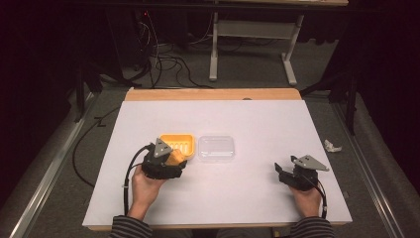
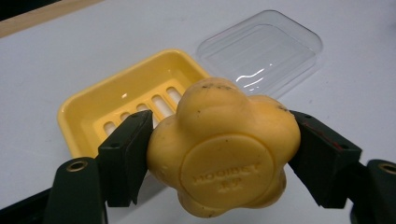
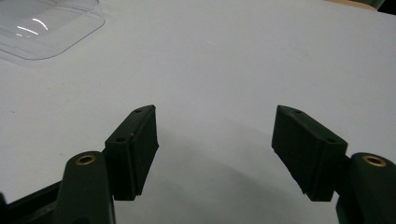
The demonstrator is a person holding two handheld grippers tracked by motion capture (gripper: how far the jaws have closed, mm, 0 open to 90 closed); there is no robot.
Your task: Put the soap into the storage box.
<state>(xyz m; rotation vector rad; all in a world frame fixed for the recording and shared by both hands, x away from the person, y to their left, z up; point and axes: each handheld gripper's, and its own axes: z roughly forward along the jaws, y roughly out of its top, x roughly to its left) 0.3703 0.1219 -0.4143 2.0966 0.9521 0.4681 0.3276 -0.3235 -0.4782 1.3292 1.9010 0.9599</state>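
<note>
White table [image 1: 247,188] carries one yellow slotted soap dish [image 1: 177,142] left of centre in the high view, one clear plastic lid [image 1: 216,148] just right of it, nothing between them. One yellow flower-shaped soap bar [image 2: 223,149] sits clamped between the left gripper's [image 2: 219,154] jaws, low centre of its view, just in front of the dish. Right gripper [image 3: 215,149], lower right of the high view, stands with jaws apart over bare table.
</note>
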